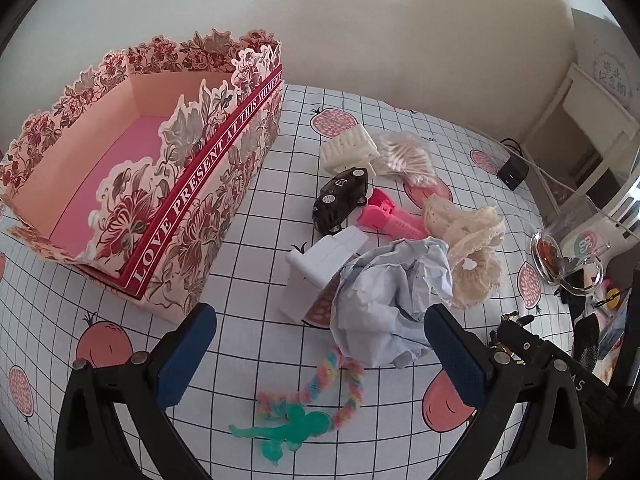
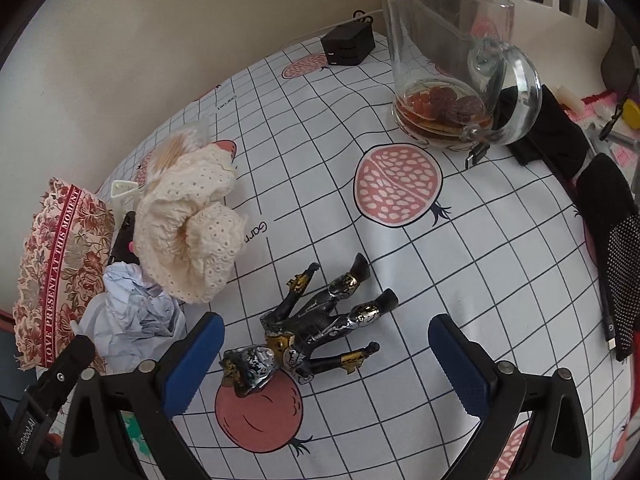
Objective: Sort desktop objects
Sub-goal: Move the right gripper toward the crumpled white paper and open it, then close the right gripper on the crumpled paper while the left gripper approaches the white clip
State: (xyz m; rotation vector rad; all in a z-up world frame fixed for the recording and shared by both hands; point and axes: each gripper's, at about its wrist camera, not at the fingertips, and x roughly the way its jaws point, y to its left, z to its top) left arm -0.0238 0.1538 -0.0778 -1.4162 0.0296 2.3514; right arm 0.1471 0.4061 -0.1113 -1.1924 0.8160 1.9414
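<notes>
While both blue-padded claws gape empty, the left gripper [image 1: 320, 354] frames a crumpled pale-blue paper [image 1: 390, 300] at centre; the right gripper [image 2: 326, 358] brackets a black-and-gold figurine [image 2: 316, 328].

Floral box [image 1: 192, 184] band: "LOVE PRESENT AT THIS MOMENT". Tablecloth [image 2: 460, 264]: "Garn…", cut off.

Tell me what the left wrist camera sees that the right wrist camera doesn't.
Only the left wrist view shows the box's pink inside, the black toy car, the pink flashlight and the teal figure. Only the right wrist view shows the black and gold figure lying whole between the open right gripper. Both show the crumpled paper, lace cloth, glass pitcher and floral box.
</notes>
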